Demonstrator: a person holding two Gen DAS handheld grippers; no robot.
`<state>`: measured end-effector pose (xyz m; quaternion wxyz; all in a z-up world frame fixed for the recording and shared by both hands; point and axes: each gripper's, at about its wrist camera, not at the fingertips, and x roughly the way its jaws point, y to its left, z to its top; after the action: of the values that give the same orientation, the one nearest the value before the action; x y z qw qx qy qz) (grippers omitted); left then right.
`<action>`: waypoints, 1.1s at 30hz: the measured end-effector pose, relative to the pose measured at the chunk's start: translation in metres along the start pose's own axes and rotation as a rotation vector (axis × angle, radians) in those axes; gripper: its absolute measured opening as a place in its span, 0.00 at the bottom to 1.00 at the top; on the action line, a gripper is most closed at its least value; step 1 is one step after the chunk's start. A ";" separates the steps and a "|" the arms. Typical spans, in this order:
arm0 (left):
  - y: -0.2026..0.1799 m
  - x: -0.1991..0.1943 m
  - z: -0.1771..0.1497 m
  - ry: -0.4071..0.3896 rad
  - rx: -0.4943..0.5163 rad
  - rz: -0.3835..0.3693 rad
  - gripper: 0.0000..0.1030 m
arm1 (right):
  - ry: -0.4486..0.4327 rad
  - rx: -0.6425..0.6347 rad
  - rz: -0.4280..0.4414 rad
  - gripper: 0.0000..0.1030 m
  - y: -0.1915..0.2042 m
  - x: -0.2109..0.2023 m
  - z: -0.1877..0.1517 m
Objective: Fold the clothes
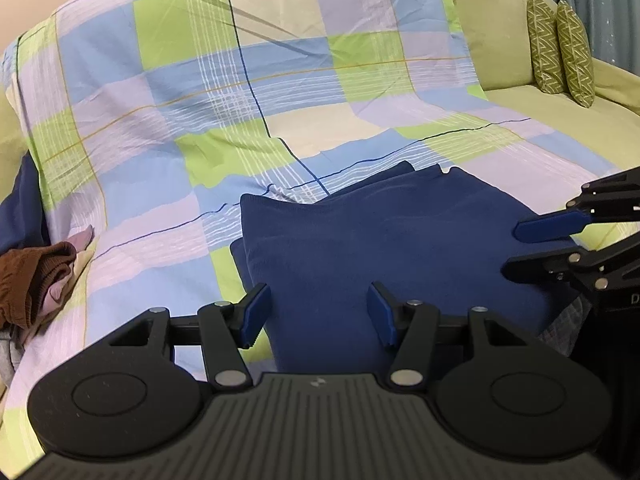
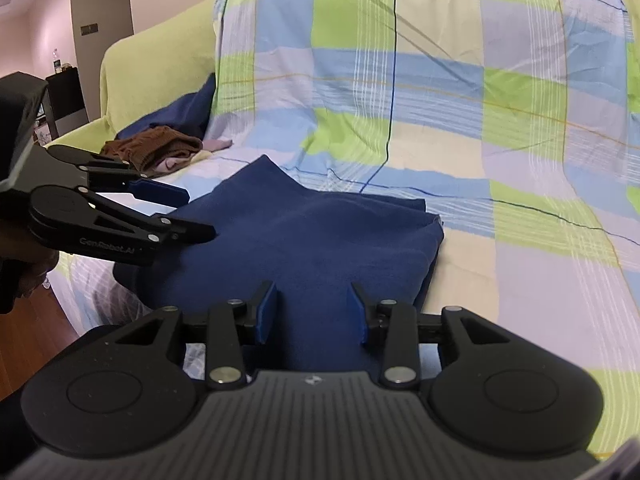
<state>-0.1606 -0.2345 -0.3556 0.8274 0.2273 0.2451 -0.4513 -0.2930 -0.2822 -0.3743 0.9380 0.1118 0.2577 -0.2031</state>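
Note:
A navy blue garment point(image 1: 380, 232) lies folded into a thick, roughly square stack on the checked sheet point(image 1: 160, 120) that covers the sofa seat. My left gripper point(image 1: 318, 292) is open over the stack's near left part, blue pads apart, with only flat cloth showing between them. From the right edge of this view my right gripper point(image 1: 528, 248) reaches in, open over the stack's right side. In the right wrist view the same garment point(image 2: 312, 232) fills the middle; my right gripper point(image 2: 313, 292) hovers open over its near edge, and my left gripper point(image 2: 198, 216) comes in from the left, open, near the cloth.
A heap of brown and pink clothes point(image 1: 36, 276) lies at the sheet's left end, beside another navy item point(image 2: 188, 108) against the green sofa back point(image 2: 152, 68). Two patterned green cushions point(image 1: 560, 48) stand at the far right. Wooden floor point(image 2: 28, 340) shows at the lower left.

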 end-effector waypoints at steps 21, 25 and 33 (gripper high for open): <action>0.011 0.003 -0.010 -0.022 -0.063 -0.041 0.58 | 0.053 -0.044 -0.061 0.35 0.016 0.014 0.005; 0.014 0.003 -0.010 -0.024 -0.077 -0.050 0.59 | 0.056 -0.049 -0.071 0.35 0.017 0.016 0.004; 0.037 -0.009 -0.005 -0.056 -0.141 -0.086 0.59 | 0.042 -0.042 -0.070 0.37 0.016 0.012 0.017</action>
<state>-0.1341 -0.2074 -0.3484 0.8279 0.1451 0.2624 -0.4740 -0.2695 -0.2773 -0.3649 0.9268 0.0875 0.2853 -0.2278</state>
